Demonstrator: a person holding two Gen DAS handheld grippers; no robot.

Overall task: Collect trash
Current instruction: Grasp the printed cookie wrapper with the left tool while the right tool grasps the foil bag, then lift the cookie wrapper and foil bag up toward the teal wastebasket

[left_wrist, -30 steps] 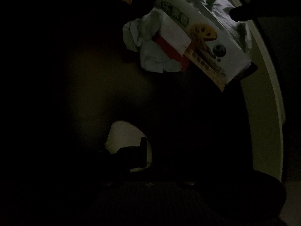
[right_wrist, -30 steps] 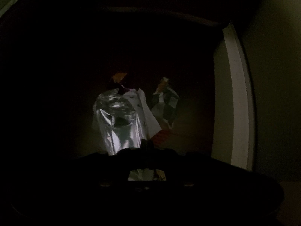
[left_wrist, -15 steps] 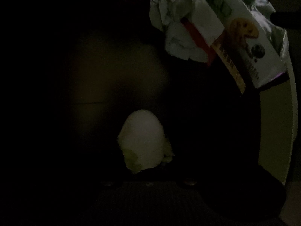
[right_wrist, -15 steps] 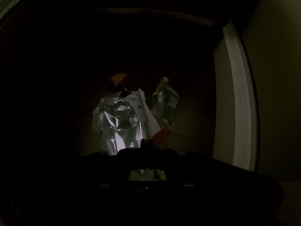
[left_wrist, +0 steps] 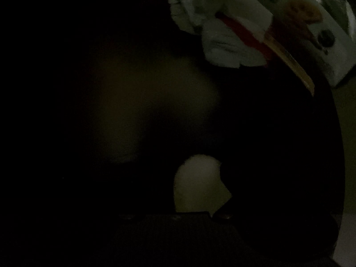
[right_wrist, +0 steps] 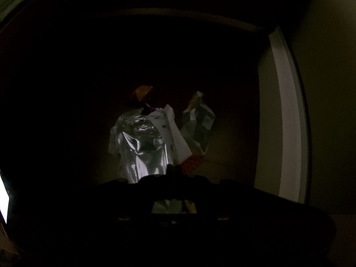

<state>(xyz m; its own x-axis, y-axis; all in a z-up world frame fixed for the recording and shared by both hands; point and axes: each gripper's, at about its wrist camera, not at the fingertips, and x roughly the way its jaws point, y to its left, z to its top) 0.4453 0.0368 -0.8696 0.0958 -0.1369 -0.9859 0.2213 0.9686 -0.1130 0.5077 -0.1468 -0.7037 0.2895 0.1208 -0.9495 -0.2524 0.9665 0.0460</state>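
The scene is very dark. In the left wrist view a pale rounded piece of trash (left_wrist: 197, 184) sits right at my left gripper's dark fingers, which blend into the black. A printed snack wrapper (left_wrist: 296, 22) with crumpled white paper (left_wrist: 220, 40) hangs at the upper right. In the right wrist view my right gripper (right_wrist: 173, 173) is shut on a shiny silver wrapper (right_wrist: 142, 146) bunched with a white wrapper (right_wrist: 175, 138) and a crumpled greenish one (right_wrist: 200, 122).
A pale curved wall or rim (right_wrist: 287, 115) runs down the right side of the right wrist view, and it also shows in the left wrist view (left_wrist: 349, 133). Everything else is dark interior, with a dim brown patch (left_wrist: 144, 102).
In the left wrist view the printed wrapper bundle has slid up and right toward the corner. The pale piece at my left fingers has changed outline. The right gripper's bundle stays about the same.
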